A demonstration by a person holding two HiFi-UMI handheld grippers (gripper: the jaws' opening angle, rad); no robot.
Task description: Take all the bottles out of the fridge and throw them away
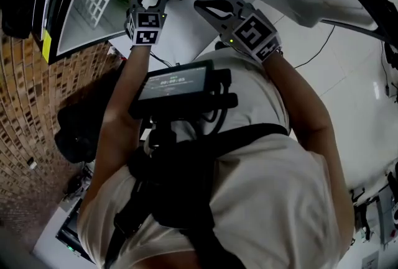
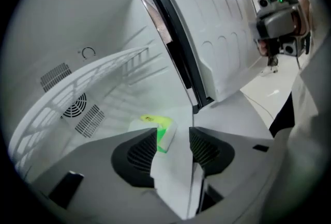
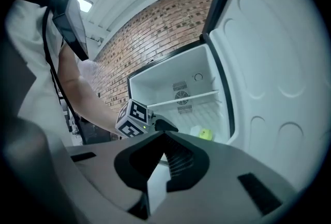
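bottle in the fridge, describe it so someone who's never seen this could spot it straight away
The white fridge stands open beside a brick wall. Below its wire shelf, on the compartment floor, sits a pale bottle. Its bright green end sets it apart from the plain white walls and shelf.

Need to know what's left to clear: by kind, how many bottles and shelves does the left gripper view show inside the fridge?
Bottles: 1
Wire shelves: 1
Total: 2 (more may sit out of that view)
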